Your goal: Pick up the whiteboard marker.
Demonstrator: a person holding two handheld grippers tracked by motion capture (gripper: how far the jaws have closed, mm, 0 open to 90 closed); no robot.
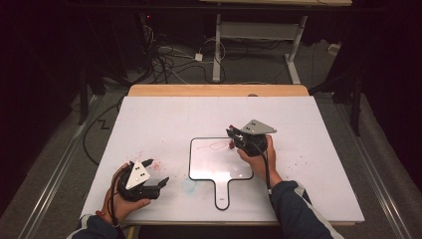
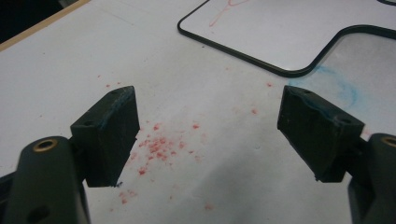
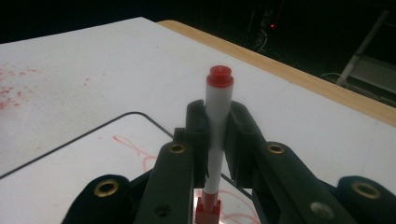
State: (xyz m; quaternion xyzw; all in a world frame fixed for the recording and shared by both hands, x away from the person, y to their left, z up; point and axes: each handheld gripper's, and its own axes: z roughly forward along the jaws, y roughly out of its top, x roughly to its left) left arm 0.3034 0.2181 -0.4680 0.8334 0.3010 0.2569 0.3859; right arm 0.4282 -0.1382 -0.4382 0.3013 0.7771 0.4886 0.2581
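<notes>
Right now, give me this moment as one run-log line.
right gripper: shut on red marker, over whiteboard | whiteboard: red scribble | left gripper: open, empty, over table

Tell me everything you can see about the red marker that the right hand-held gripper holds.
The red marker is a slim pen with a white barrel, a round red end at the top and a red part at the bottom. It looks like plastic. It stands nearly upright, clamped across its barrel between the black jaws of the right hand-held gripper. Its lower end is over the small whiteboard, near red scribbled lines; whether the tip touches the board I cannot tell.
</notes>
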